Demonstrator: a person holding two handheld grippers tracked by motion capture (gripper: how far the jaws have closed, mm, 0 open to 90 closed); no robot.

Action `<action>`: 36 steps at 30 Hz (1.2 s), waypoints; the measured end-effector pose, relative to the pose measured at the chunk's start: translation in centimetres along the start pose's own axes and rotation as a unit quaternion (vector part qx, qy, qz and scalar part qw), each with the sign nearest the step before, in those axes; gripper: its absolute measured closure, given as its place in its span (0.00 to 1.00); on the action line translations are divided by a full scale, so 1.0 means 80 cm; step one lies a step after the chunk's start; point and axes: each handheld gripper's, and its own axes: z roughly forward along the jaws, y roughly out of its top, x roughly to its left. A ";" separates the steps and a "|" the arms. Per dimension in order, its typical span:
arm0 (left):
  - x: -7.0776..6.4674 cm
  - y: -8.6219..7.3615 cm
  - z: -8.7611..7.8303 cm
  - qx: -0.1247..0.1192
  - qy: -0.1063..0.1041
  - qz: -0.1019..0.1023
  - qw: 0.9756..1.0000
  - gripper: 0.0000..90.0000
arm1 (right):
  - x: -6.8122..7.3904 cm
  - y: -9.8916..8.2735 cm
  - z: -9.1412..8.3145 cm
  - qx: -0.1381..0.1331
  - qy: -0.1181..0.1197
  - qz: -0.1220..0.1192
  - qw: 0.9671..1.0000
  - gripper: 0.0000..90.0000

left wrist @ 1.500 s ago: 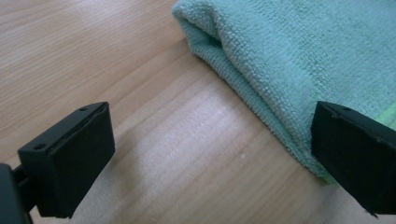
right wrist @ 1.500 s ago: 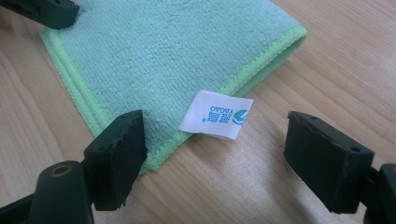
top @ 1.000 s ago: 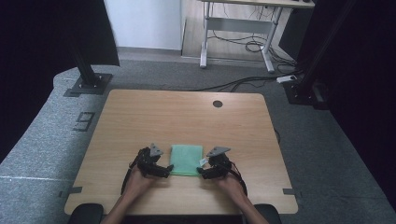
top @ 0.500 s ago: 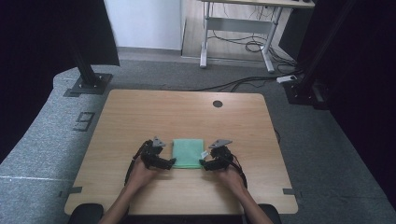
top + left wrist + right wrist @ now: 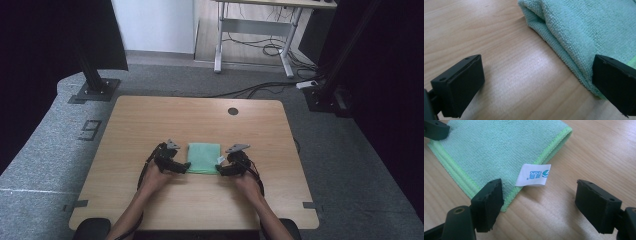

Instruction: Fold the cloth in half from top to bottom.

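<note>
A folded green cloth [image 5: 204,157] lies flat on the wooden table [image 5: 200,120], in its near half. My left gripper [image 5: 183,167] is at the cloth's near left corner, jaws open. In the left gripper view [image 5: 537,85] one jaw stands over the cloth's [image 5: 586,30] folded edge and the other over bare wood. My right gripper [image 5: 223,170] is open at the near right corner. In the right gripper view [image 5: 541,205] the jaws straddle that corner of the cloth [image 5: 494,147] and its white label [image 5: 534,175]. Neither gripper pinches anything.
A round cable hole [image 5: 233,111] sits near the table's far edge. Beyond the table are black stand bases [image 5: 92,90], floor cables [image 5: 260,87] and another desk's legs [image 5: 220,45]. Bare wood surrounds the cloth.
Both hands have moved away from the person along the table. The cloth also lies a little farther from the front edge than before. Both pairs of jaws stay open.
</note>
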 end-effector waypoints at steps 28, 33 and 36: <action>0.000 0.014 -0.008 0.000 0.000 0.035 0.999 0.00 | -0.016 0.008 0.003 0.000 0.019 0.023 1.000 0.20; -0.004 0.014 -0.019 -0.001 -0.009 0.045 0.999 0.00 | -0.014 0.012 -0.004 -0.005 0.024 0.019 1.000 0.16; -0.005 0.011 -0.025 -0.006 -0.013 0.047 0.999 0.00 | -0.012 0.014 -0.009 -0.009 0.029 0.012 0.999 0.15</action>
